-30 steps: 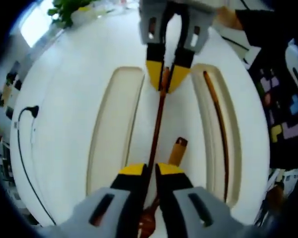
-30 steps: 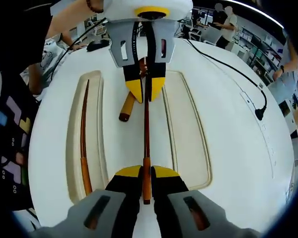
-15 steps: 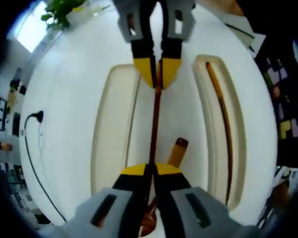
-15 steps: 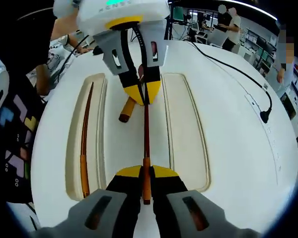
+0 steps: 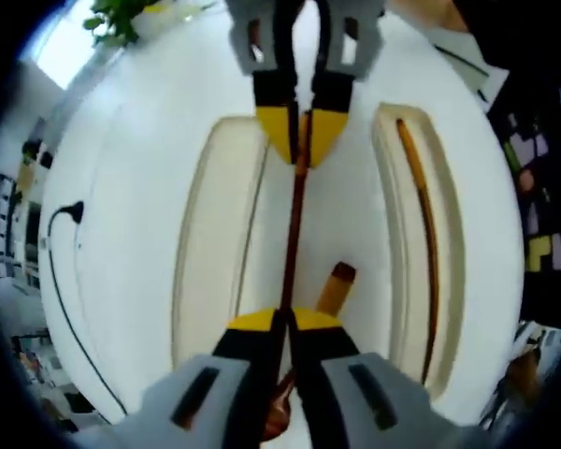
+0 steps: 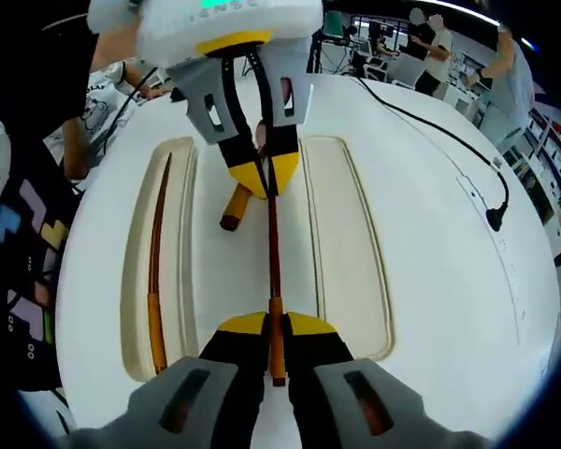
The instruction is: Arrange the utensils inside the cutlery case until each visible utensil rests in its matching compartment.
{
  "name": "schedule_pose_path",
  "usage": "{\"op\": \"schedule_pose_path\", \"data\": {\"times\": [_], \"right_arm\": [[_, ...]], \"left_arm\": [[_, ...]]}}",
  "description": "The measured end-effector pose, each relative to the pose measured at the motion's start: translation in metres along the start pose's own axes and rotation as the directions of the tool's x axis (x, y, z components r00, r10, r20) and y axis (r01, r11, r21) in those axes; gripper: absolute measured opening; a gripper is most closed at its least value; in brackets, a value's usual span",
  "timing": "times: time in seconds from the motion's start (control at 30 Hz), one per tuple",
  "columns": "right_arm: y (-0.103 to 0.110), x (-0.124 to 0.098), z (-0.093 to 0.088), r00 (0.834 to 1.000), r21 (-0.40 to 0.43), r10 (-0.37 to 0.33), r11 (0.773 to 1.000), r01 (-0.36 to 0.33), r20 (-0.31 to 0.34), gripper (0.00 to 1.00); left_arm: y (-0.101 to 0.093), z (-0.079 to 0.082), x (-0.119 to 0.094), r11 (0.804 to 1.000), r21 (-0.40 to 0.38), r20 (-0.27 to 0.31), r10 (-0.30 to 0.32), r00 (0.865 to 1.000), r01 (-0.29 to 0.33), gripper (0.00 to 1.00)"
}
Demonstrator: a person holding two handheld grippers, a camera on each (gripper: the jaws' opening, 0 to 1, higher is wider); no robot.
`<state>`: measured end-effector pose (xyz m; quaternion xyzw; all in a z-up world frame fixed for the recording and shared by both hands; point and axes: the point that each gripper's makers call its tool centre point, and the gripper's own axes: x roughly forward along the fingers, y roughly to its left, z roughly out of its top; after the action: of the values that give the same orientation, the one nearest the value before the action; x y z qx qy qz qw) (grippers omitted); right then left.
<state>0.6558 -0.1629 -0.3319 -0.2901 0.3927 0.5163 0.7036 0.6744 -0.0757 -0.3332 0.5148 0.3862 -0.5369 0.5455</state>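
A long thin brown stick with an orange end, a chopstick (image 5: 293, 234) (image 6: 273, 253), spans the gap between both grippers above the middle strip of the white cutlery case (image 5: 355, 215) (image 6: 210, 271). My left gripper (image 5: 280, 323) (image 6: 260, 176) is shut on one end. My right gripper (image 6: 274, 327) (image 5: 305, 140) is shut on the orange end. A matching chopstick (image 5: 421, 234) (image 6: 154, 271) lies in one long side compartment. The other side compartment (image 5: 220, 253) (image 6: 346, 243) holds nothing. A short wooden handle (image 5: 335, 285) (image 6: 234, 208) lies on the middle strip beside the left jaws.
A black cable with a plug (image 5: 65, 213) (image 6: 494, 217) runs along the white table on the empty compartment's side. A person in dark patterned clothes (image 5: 542, 206) (image 6: 19, 234) stands at the other side. A green plant (image 5: 122, 14) sits at the far edge.
Both grippers keep their hold on the chopstick. It has shifted only slightly over the middle strip, and the left gripper has tilted a little.
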Motion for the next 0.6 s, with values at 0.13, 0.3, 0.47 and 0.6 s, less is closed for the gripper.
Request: {"op": "schedule_pose_path", "data": {"times": [0.13,0.3,0.47,0.6], "right_arm": [[0.0000,-0.0011,-0.0014,1.000,-0.004,0.013,1.000,-0.013,0.021,0.04],[-0.0004,-0.0019,-0.0018,0.999,0.023,0.002,1.000,-0.003,0.051,0.04],[-0.0037,-0.0019,-0.0005,0.997,0.039,-0.021,0.999,0.019,0.069,0.04],[-0.0060,-0.0052,0.0002,0.997,0.019,-0.039,0.999,0.038,0.066,0.04]], "left_arm": [[0.0016,-0.0021,-0.0002,0.999,-0.025,-0.046,0.027,0.999,-0.029,0.04],[0.0010,-0.0027,-0.0008,0.998,0.043,-0.017,0.042,0.999,-0.042,0.03],[0.0017,-0.0009,-0.0015,0.998,0.053,0.003,0.034,0.999,-0.034,0.03],[0.0031,0.0016,-0.0033,0.999,0.045,-0.002,0.026,1.000,-0.026,0.02]]}}
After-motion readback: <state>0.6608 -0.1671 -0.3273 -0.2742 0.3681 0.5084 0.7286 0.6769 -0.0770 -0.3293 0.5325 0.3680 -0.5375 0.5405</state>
